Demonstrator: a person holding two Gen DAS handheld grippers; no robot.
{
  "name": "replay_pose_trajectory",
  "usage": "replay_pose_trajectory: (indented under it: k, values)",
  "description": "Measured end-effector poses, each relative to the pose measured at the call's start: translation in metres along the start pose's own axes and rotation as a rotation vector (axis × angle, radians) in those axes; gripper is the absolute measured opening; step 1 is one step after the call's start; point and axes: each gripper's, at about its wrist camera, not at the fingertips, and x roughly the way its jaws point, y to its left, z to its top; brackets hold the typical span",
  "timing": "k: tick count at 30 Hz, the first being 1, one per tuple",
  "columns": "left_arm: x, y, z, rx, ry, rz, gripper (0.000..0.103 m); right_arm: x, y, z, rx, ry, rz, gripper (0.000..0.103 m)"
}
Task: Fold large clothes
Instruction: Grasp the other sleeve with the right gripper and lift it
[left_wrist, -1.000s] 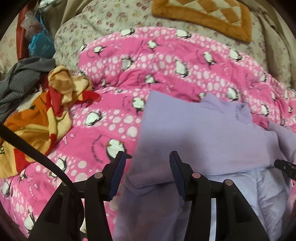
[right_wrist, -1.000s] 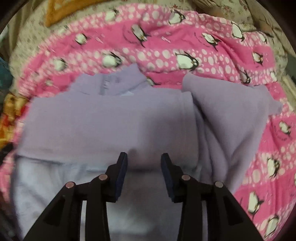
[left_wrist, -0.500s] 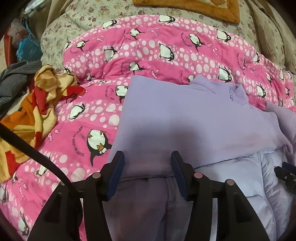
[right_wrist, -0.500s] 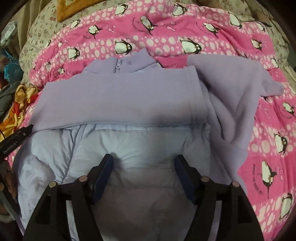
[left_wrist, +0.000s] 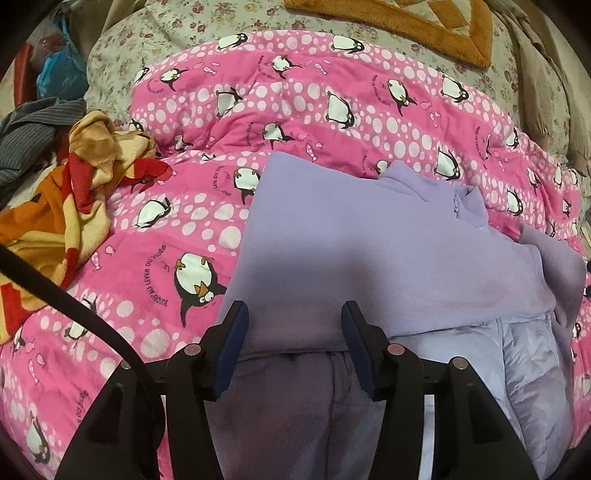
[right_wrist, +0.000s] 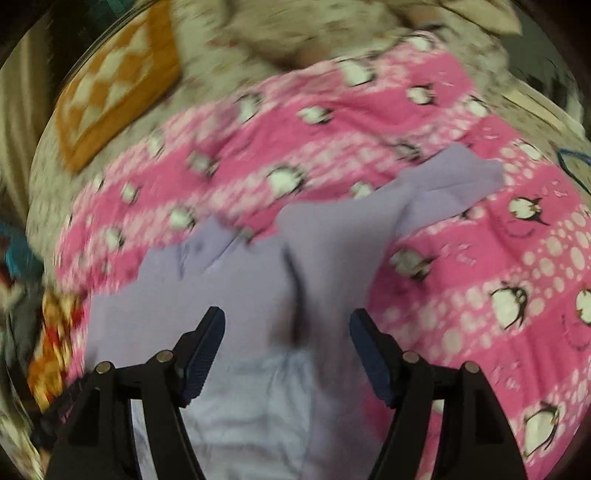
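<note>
A lilac fleece jacket (left_wrist: 369, 251) lies on the pink penguin quilt (left_wrist: 295, 110), its lower half folded up so the pale quilted lining (left_wrist: 524, 369) shows below. My left gripper (left_wrist: 293, 321) is open and empty over the jacket's folded lower left edge. In the blurred right wrist view the jacket (right_wrist: 240, 295) lies with its right sleeve (right_wrist: 443, 184) stretched out to the upper right. My right gripper (right_wrist: 288, 332) is open and empty over the jacket's right side, near the sleeve seam.
A crumpled orange, red and yellow blanket (left_wrist: 62, 206) and grey striped cloth (left_wrist: 33, 125) lie left of the quilt. A floral bedspread (left_wrist: 207, 33) and an orange checked mat (left_wrist: 424, 26) lie behind it. A black cable (left_wrist: 74, 306) crosses the lower left.
Both grippers let go of the folded-up hem and opened. The left drew back a little. The right swung towards the right sleeve and is still moving.
</note>
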Motion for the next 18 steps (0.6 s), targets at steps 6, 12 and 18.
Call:
replay_pose_trajectory:
  k: [6, 12, 18]
  values:
    - [0.003, 0.002, 0.002, -0.013, 0.006, -0.003, 0.023, 0.031, -0.043, 0.048, 0.116, -0.003, -0.131, 0.077]
    - [0.005, 0.001, 0.004, -0.017, 0.009, 0.0, 0.023, 0.07, -0.059, 0.063, 0.184, 0.008, 0.006, 0.01]
    - [-0.002, 0.008, 0.007, -0.054, -0.011, -0.006, 0.023, 0.002, 0.041, 0.038, -0.096, -0.093, 0.202, 0.01]
